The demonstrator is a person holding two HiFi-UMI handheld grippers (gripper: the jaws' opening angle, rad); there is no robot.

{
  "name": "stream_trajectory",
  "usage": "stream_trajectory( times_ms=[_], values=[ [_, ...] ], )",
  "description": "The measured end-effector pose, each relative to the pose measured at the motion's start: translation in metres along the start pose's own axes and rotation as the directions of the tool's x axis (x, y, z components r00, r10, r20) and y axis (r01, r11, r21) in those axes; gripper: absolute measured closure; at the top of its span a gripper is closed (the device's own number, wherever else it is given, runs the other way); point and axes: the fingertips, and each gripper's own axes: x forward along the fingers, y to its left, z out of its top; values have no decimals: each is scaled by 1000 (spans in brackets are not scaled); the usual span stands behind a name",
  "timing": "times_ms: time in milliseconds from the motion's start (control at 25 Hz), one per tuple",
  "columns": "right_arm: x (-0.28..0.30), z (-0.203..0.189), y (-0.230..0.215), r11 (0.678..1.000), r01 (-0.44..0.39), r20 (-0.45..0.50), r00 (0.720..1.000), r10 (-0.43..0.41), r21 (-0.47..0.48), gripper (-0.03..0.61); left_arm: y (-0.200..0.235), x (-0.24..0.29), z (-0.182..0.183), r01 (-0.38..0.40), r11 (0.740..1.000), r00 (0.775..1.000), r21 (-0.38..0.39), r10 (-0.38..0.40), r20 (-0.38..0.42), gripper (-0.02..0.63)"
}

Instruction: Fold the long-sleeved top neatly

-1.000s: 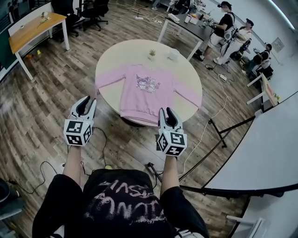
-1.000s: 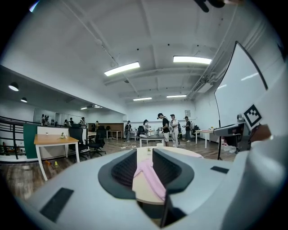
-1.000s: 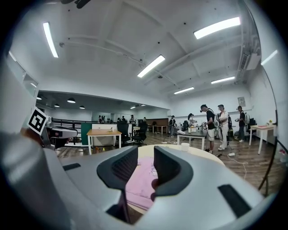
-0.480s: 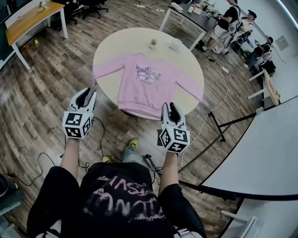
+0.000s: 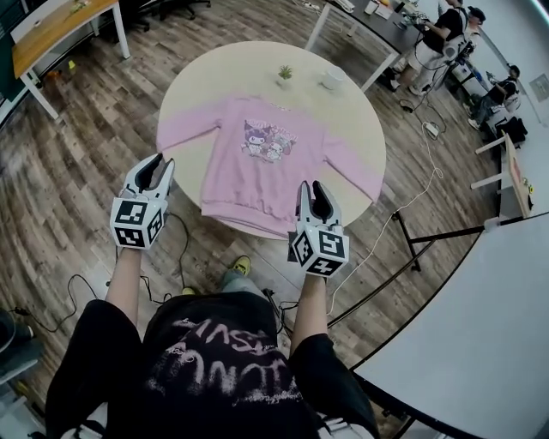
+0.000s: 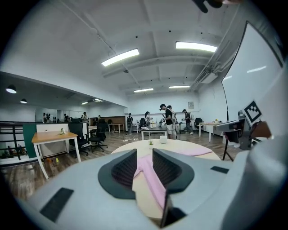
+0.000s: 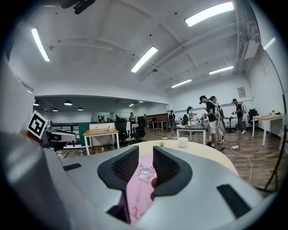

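A pink long-sleeved top (image 5: 257, 163) with a cartoon print lies flat, sleeves spread, on a round pale table (image 5: 232, 69). My left gripper (image 5: 153, 165) hangs off the table's near-left edge, just short of the left sleeve's cuff, jaws a little apart and empty. My right gripper (image 5: 313, 190) is at the near edge beside the hem's right corner, also slightly apart and empty. In the left gripper view the sleeve (image 6: 153, 184) shows through the gap of the left gripper (image 6: 144, 164). In the right gripper view the top's front (image 7: 140, 188) shows between the jaws of the right gripper (image 7: 146, 164).
A small potted plant (image 5: 284, 74) and a white cup (image 5: 330, 79) stand at the table's far side. Cables (image 5: 176, 244) run over the wood floor. A black stand (image 5: 412, 244) and a large white table (image 5: 480, 326) are at the right. A wooden desk (image 5: 51, 26) stands at the far left, and people (image 5: 437, 39) stand at the far right.
The person has stepped toward the table. Both grippers have moved forward and a little lower, from well short of the table to its near edge beside the top.
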Motion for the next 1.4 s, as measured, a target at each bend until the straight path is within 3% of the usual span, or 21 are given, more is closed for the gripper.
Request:
stream_trajectory(
  times_ms=[280, 600, 1000, 1400],
  values=[
    [60, -2, -48, 998, -51, -32, 998, 51, 27, 479, 1, 60, 6, -85, 996, 996, -12, 84, -26, 506],
    [101, -10, -64, 992, -121, -67, 990, 123, 39, 479, 19, 74, -4, -200, 979, 978, -26, 198, -70, 506],
    [143, -16, -30, 981, -194, -109, 975, 193, -5, 479, 68, 57, -38, -305, 947, 948, -97, 293, -121, 506],
    [199, -47, 37, 961, -262, -177, 953, 244, -90, 488, 124, 59, -126, -356, 917, 923, -181, 316, -218, 506]
  ],
)
